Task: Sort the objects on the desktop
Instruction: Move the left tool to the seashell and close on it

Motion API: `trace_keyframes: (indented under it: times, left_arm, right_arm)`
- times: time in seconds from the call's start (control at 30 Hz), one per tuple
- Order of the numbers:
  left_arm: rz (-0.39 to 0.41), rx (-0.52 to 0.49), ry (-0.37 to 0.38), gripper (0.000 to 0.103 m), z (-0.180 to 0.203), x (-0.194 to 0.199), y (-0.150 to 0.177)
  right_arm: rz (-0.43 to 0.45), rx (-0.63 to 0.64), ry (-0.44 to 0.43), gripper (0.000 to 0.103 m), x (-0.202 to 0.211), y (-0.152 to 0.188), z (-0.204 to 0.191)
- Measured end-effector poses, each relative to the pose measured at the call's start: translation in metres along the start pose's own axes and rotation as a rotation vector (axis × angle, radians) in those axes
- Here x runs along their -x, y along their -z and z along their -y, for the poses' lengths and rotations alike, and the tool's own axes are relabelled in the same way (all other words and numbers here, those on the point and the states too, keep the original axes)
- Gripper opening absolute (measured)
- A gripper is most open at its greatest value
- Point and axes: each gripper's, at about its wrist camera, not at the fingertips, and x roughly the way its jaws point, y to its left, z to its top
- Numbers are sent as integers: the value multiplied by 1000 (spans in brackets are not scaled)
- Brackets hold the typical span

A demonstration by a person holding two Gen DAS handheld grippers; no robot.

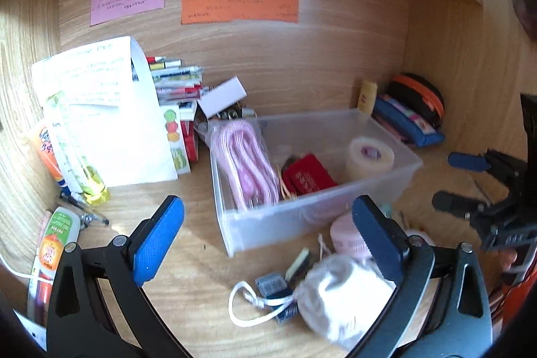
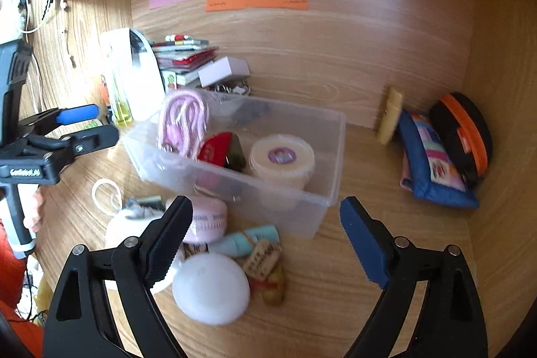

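In the left wrist view, the left gripper is seen spread wide and empty above the white drawstring pouch, just near the clear bin. In the right wrist view, the right gripper is released too, holding nothing; the white round case should be straddled squarely before closing.
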Motion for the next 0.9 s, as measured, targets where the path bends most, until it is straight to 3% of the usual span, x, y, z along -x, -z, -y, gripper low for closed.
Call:
trace_keyframes:
  times: [0.6,0.9]
  left_arm:
    - [-124,-18,6,101,9,12,58]
    - [-188,-20,19,101,3,25,93]
  right_arm:
    - [-110,-25,-10,88,9,58,-5]
    - [-140,-59,-87,88,7,73,-11]
